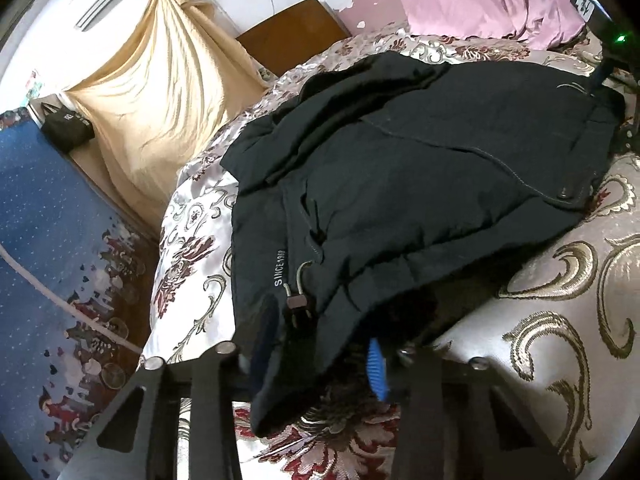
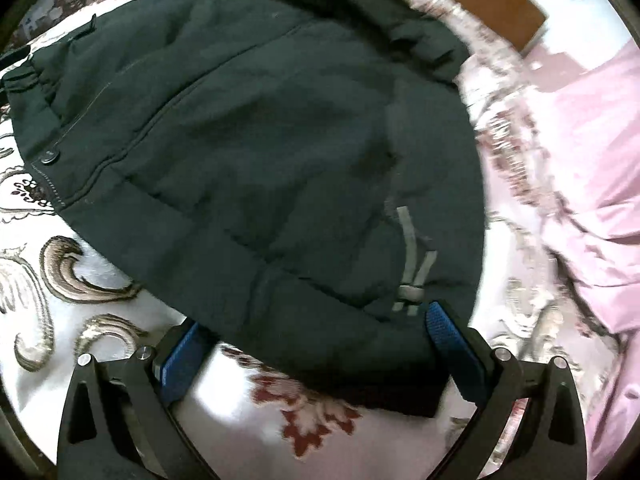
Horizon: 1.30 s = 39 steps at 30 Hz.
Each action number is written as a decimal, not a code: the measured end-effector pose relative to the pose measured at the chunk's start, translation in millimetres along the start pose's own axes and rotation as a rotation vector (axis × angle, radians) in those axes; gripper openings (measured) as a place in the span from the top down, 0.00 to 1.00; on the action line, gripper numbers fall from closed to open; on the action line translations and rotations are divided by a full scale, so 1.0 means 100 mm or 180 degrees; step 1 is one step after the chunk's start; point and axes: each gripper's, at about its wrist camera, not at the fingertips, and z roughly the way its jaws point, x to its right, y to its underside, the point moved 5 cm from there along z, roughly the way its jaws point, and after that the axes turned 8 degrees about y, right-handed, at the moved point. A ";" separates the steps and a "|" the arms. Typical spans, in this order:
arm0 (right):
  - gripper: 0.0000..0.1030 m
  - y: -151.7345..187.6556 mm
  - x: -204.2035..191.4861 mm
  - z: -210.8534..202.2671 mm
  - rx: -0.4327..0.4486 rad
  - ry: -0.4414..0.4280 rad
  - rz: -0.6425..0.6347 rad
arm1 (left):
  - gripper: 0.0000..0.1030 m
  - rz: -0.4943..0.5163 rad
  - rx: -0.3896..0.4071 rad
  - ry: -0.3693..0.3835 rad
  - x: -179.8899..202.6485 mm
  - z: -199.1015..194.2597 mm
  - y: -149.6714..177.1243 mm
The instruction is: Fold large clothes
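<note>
Bright, even daylight-like lighting in both views, source not identifiable. Strong fisheye curvature, black vignette in every corner. Left wrist view mostly sharp; stitching and lettering on the black jacket (image 1: 400, 184) legible, fabric otherwise nearly featureless dark. Sheen on the satin bedspread (image 1: 580, 280). Right wrist view smeared by motion blur, worst on the pink cloth (image 2: 580, 184) and bedspread pattern at right.

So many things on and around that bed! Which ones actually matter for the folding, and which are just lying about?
Part of the job:
- black jacket
- left gripper, fabric lying over its fingers
- right gripper, open around the jacket's edge
- patterned bedspread, the surface it is folded on

Just lying about:
- pink cloth
- beige curtain
- blue rug
- wooden board
</note>
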 end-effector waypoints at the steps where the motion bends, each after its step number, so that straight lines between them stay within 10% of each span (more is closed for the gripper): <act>1: 0.02 0.02 0.01 -0.02 0.0063 0.0061 0.0011 | 0.66 0.0005 0.0000 -0.0006 0.01 0.00 0.00; 4: 0.04 0.05 0.02 -0.06 0.0236 0.0142 0.0042 | 0.69 0.0011 0.0007 -0.0004 0.02 -0.01 0.00; 11: 0.54 0.06 -0.15 -0.19 0.0617 0.0181 -0.0211 | 0.76 0.0031 0.0004 0.0020 0.06 -0.02 0.01; 27: 0.84 0.07 -0.02 -0.16 0.0778 0.0111 0.0123 | 0.93 0.0293 0.0248 -0.0410 0.20 -0.17 0.01; 39: 0.88 0.24 0.19 -0.51 0.1160 0.0016 0.0730 | 0.94 -0.0369 0.0414 -0.0056 -0.02 -0.53 0.11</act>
